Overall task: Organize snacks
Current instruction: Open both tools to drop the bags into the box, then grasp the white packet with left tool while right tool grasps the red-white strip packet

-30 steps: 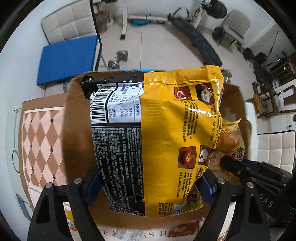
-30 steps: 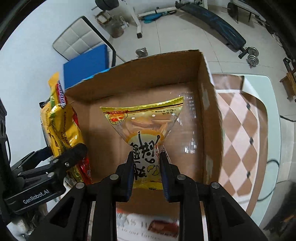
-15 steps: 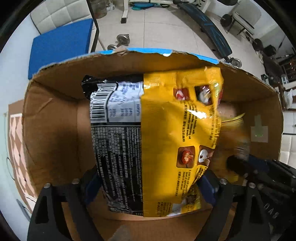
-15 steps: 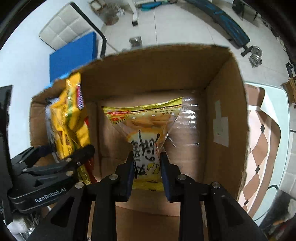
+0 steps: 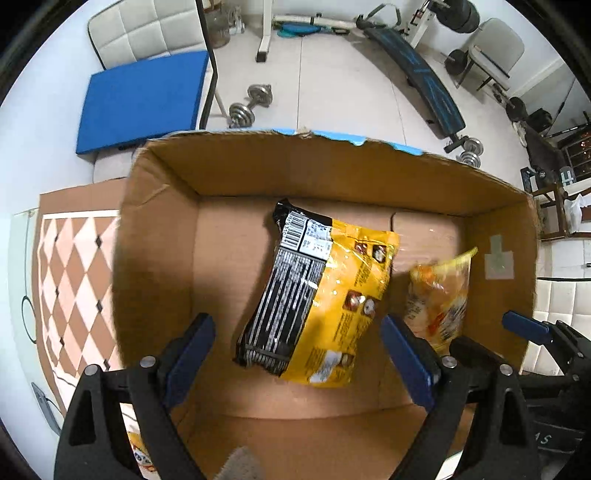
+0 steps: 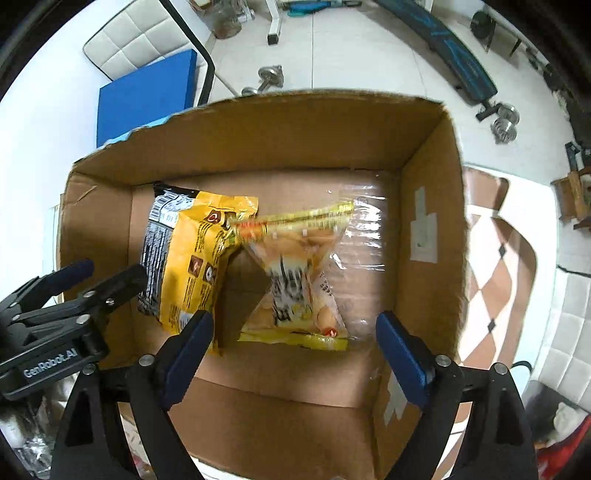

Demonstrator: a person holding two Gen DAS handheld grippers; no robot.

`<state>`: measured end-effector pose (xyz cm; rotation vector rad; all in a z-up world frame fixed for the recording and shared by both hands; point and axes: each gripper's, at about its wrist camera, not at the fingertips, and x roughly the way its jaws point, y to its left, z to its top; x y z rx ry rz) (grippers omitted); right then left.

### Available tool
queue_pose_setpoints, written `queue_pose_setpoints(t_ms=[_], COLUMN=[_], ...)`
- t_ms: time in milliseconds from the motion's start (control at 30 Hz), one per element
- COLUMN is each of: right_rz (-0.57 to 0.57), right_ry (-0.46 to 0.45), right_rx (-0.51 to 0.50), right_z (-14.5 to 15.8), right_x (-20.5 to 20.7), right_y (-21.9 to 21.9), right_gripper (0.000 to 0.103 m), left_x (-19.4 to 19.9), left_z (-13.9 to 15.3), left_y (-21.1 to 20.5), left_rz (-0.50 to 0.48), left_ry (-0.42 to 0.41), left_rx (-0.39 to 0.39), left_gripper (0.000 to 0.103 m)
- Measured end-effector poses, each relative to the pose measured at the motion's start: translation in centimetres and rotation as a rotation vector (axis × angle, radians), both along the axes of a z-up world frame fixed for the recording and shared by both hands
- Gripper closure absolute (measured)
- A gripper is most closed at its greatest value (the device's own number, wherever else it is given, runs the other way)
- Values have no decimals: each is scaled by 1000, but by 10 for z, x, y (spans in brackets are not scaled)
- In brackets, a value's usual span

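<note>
- While both grippers hang over the open cardboard box point(image 5: 159, 236), the left gripper point(image 5: 295, 354) has its blue-padded fingers point(image 5: 188, 354) spread wide, nothing pressed between them.
- Below it, the yellow-and-black noodle packet point(image 5: 317, 295) sits loose inside the box, barcode end toward the far wall, free of both pads.
- Over on the other side, the right gripper point(image 6: 291, 350) has just been opening its jaws; they stand wide now, and the clear yellow snack bag point(image 6: 295, 273) is below and between them, untouched by either pad.
- That snack bag looks blurred in both views; its top seam lies just against the noodle packet's point(image 6: 192, 258) corner, though I can't tell if it has settled on the box floor.
- From the right wrist view, the left gripper's black fingers point(image 6: 114, 284) reach in over the box's left wall, right beside the noodle packet.
- From the left wrist view, the right gripper's point(image 5: 491, 343) fingers crowd the box's right-hand corner, close to the snack bag point(image 5: 439, 295).
- Tall box walls point(image 6: 432, 229) ring everything, with a patch of tape on the right one.
- Outside the box: a checkered brown mat point(image 5: 70, 280) on the surface, a blue cushion point(image 5: 144, 99) on a white chair point(image 5: 147, 33), a dumbbell point(image 5: 251, 105) on the tiled floor, and a weight bench point(image 5: 417, 70) farther back.
</note>
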<state>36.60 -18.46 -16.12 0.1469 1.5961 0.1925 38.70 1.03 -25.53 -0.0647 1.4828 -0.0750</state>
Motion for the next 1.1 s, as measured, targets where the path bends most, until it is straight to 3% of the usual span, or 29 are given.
queue_pose_setpoints(t_ms=[200,567,867,1100], right_rz=[6,5,-56,-115], right_ry=[-115,-277,-329,-257], right_rx=[-25,-35,-18,10], right_z=[35,97,141,126], right_x=[-40,-119,-182,-237], right_y=[-4,-12,-21,-28], right_gripper=[11,11,11,11], left_x=[-39,-114,-173,-217], left_z=[39,102,137,124], left_y=[3,-16,-20,-9], left_rz=[18,-5,-26,-39], left_ry=[-109,-302,-407,-370], left_rx=[-19,55,31,39], left_gripper=[11,11,11,11])
